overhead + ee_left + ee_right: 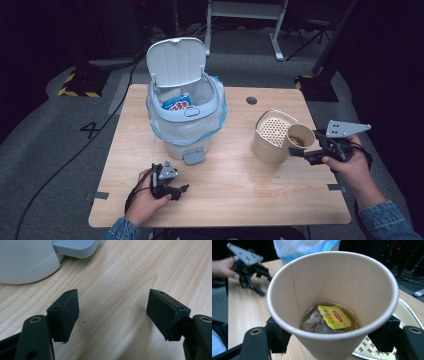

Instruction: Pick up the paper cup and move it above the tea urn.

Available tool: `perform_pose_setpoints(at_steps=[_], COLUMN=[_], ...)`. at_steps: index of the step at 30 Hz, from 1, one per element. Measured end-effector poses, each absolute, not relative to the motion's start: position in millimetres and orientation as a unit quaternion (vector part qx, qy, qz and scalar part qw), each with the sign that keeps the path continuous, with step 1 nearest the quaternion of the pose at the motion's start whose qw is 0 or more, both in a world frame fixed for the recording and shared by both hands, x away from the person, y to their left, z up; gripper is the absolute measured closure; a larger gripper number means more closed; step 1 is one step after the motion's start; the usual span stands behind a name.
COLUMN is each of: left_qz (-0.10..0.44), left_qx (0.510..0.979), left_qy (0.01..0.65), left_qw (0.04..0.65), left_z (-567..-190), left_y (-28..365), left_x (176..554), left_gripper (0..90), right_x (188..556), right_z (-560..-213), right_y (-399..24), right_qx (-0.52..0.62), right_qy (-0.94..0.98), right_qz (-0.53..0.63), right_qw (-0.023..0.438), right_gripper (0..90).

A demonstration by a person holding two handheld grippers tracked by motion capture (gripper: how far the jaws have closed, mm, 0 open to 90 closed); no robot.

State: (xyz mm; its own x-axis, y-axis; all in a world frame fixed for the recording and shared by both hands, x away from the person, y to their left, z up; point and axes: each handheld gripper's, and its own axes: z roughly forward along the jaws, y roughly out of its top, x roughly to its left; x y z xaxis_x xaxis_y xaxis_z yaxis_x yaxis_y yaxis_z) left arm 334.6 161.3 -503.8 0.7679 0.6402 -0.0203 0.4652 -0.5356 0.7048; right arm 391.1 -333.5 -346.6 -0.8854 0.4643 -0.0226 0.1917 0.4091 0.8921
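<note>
Round paper cup (332, 297) w/ soggy teabag (329, 320)

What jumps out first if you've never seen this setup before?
Probably the paper cup clamped in the right gripper, tilted over a beige strainer pot at the table's right, a yellow-tagged tea bag soaking inside. Next, the pale pedal bin mid-table, lid up, blue-lined. The left gripper rests open near the front edge.

Wooden worktop (235, 185) is carrying a grey pedal bin (186, 107) with blue liner at the back-left and a beige strainer container (270, 137) sitting right.
</note>
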Motion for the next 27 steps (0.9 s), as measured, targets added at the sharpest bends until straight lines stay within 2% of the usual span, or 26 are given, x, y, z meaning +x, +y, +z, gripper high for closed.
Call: perform_pose_setpoints(at_steps=[14,27], left_qz=[0.121,0.121], left_qx=[0.868,0.868], left_qy=[0.319,0.318], left_qw=[0.361,0.362], left_z=[-504,-504], left_y=[161,161], left_x=[335,335], left_gripper=[26.5,26.5], right_x=[438,479], right_z=[-323,-329], right_y=[-333,-330], right_qx=[0.22,0.259], right_qy=[0.819,0.814], right_qz=[0.506,0.491], right_qw=[0.158,0.174], right_gripper=[29.7,29.6])
